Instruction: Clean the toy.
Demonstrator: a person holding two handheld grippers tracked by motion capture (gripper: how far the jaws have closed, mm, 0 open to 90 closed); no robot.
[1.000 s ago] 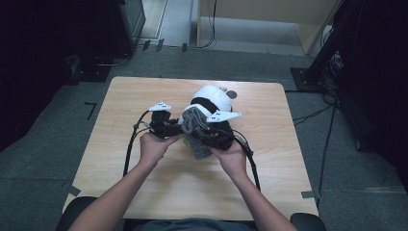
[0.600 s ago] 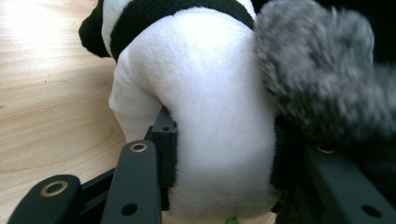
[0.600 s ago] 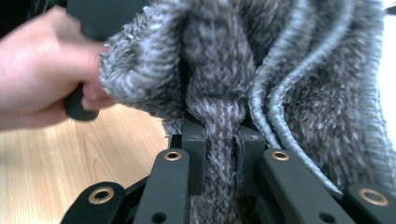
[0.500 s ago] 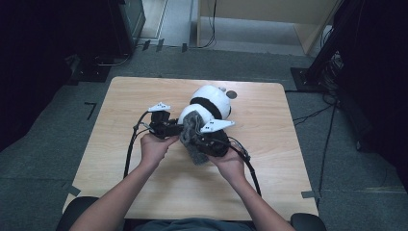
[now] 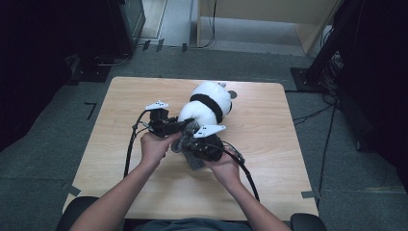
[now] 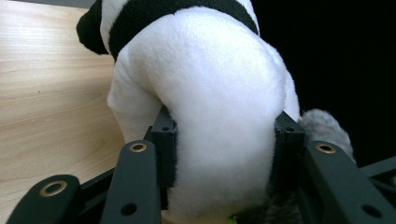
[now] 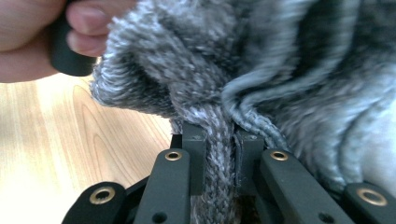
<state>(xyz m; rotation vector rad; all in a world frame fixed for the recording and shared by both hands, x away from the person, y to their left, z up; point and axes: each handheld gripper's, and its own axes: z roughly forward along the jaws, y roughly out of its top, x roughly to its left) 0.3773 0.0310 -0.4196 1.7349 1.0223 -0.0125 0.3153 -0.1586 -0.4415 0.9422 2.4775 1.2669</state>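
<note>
I pin the plush panda [image 5: 207, 108], lying mid-table, by clamping my left gripper [image 6: 226, 144] around its white rump so it can't slide; my right gripper [image 7: 218, 158] pinches a fold of the grey knitted garment [image 7: 261, 79]; both forearms reach forward, hands nearly touching.

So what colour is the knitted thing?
Grey, flecked light and dark. The knit shows best in the right gripper view, pinched by the hand-held gripper.

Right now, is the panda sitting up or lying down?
Lying down: the white-and-black plush panda stretches flat along the pale wooden table.
</note>
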